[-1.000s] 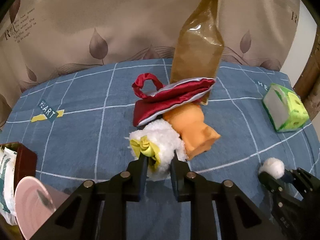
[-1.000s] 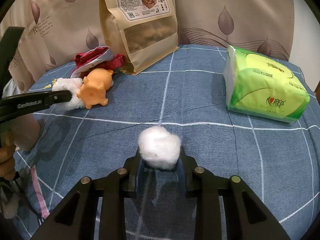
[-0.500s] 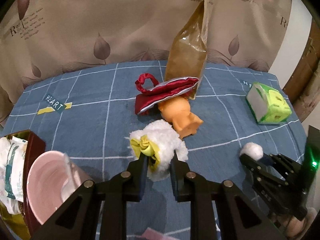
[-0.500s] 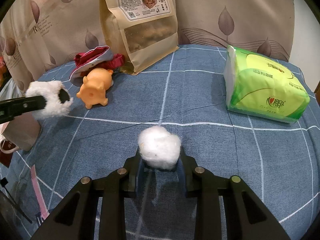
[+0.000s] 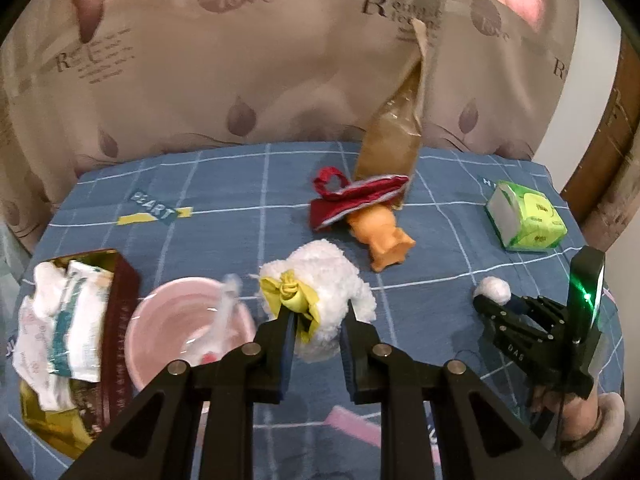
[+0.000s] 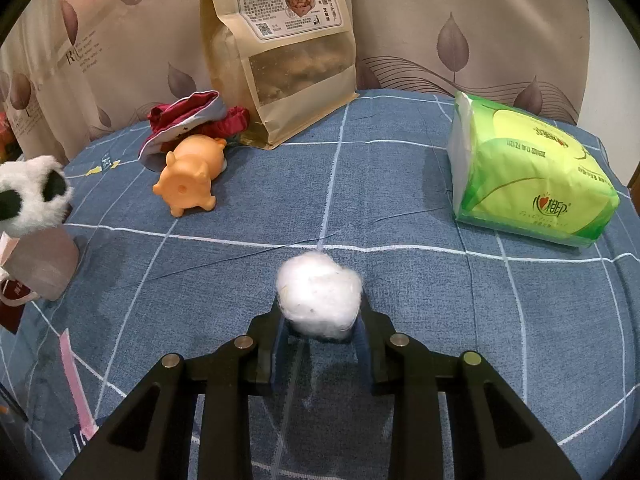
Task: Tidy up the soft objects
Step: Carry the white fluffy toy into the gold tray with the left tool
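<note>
My left gripper [image 5: 318, 316] is shut on a white plush toy [image 5: 328, 280] with a yellow bow and holds it in the air beside a pink bowl [image 5: 176, 332]. The plush also shows at the left edge of the right wrist view [image 6: 32, 196]. My right gripper [image 6: 320, 316] is shut on a white cotton ball [image 6: 320, 296] just above the blue checked cloth; it shows in the left wrist view [image 5: 492, 290] too. An orange rubber pig [image 6: 190, 178] lies by a red cloth pouch [image 6: 188, 114].
A tall brown paper bag [image 6: 280, 48] stands at the back. A green tissue pack [image 6: 528, 180] lies on the right. A dark red box of wrapped packets [image 5: 68, 320] sits at the left beside the pink bowl. A curtain hangs behind the table.
My left gripper has lifted the white plush off the cloth and carried it back and left, away from the pig, to beside the pink bowl. My right gripper has stayed put with the cotton ball.
</note>
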`<state>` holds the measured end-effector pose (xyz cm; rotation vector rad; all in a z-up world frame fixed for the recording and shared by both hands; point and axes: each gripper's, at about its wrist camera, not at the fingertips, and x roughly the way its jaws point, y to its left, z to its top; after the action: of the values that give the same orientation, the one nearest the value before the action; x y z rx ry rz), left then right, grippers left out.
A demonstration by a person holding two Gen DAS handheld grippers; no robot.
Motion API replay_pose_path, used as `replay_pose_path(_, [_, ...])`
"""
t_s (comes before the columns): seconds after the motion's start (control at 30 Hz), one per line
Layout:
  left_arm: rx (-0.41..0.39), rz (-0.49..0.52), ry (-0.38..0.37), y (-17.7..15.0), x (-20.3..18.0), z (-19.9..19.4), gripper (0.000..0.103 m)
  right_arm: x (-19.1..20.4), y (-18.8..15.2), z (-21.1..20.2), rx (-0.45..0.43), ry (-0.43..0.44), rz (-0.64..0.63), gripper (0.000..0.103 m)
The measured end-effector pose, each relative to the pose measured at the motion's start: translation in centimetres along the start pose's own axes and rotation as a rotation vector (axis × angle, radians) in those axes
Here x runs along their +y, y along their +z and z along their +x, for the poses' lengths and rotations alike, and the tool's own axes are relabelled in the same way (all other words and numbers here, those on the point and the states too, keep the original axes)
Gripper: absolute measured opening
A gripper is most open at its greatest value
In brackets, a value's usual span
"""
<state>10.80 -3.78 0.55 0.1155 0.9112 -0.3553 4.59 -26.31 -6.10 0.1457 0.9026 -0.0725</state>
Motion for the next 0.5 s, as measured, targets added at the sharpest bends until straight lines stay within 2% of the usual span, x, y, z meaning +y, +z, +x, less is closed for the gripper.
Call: replay_pose_path(0.5, [-0.065,-0.104,0.205,-0.7,10.9,-5.9,0.02,0.0,0.0,0.3,0.001,-0.01,-0.015,0.03])
